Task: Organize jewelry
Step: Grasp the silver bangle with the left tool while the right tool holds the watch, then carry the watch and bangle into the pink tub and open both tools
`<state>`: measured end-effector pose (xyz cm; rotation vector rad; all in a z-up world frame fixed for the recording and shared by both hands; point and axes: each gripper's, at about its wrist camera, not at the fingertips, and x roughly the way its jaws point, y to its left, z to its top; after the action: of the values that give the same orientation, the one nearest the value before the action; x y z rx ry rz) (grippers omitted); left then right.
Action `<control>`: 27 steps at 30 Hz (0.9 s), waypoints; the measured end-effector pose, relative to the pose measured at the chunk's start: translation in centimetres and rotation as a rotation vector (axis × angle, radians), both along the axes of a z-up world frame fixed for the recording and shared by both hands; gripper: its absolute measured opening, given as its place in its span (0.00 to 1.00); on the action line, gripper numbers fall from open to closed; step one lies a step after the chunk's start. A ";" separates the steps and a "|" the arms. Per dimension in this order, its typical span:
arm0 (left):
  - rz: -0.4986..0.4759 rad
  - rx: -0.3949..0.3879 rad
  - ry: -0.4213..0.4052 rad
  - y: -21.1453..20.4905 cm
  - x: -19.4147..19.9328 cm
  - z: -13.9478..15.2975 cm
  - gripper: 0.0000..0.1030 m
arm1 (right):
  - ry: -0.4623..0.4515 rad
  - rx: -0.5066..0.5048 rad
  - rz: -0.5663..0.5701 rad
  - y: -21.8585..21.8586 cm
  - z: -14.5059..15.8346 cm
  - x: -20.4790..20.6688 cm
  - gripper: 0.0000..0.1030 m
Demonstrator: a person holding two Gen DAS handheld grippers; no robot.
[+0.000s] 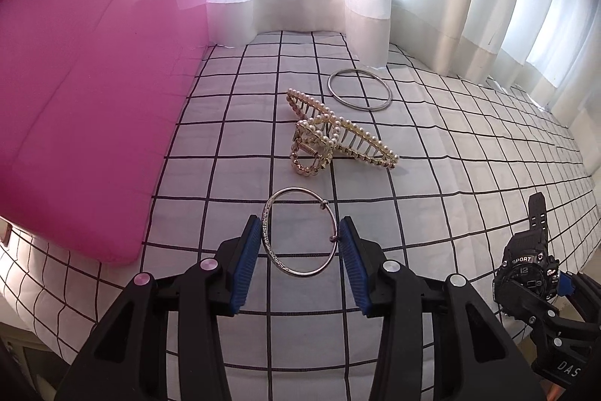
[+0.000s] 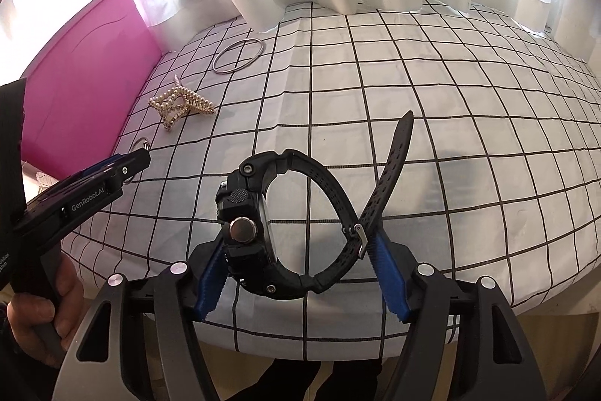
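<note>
The left gripper [image 1: 301, 243] is built from black angular plastic arms, each finger faced with a ribbed blue pad [image 1: 252, 260]. Round silver rivets (two tinted pink by reflection) are set at the joints toward 7 and 5 o'clock. The right gripper [image 2: 296, 275] is made the same way, in grey-black with blue ribbed pads [image 2: 388, 282]. White "GenRobot.AI" lettering is printed on the left gripper's side. Bare skin is seen on the hand [image 2: 35, 310] at 8 o'clock.

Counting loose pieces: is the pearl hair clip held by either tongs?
No, the pearl hair clip lies on the checked cloth, beyond the left tongs gripping a bangle.
</note>
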<state>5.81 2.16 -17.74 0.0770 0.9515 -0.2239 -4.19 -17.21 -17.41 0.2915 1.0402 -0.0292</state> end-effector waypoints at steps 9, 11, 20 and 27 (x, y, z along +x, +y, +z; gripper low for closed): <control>-0.027 -0.022 -0.056 -1.2 -1.5 3.7 0.41 | -0.062 -0.016 0.008 -1.3 3.7 0.3 0.64; -0.030 -0.032 -0.073 -1.4 -1.8 4.9 0.41 | -0.080 -0.019 0.013 -1.5 4.9 0.3 0.64; -0.001 -0.095 -0.187 -1.6 -2.5 11.6 0.41 | -0.193 -0.044 0.059 -2.3 11.0 1.2 0.64; 0.088 -0.105 -0.288 1.2 -2.1 17.0 0.41 | -0.295 -0.022 0.152 -0.3 15.7 4.0 0.64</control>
<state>3.68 3.36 -0.75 -0.0285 0.6537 -0.1756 -0.18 -17.46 -1.74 0.1891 0.7658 0.1358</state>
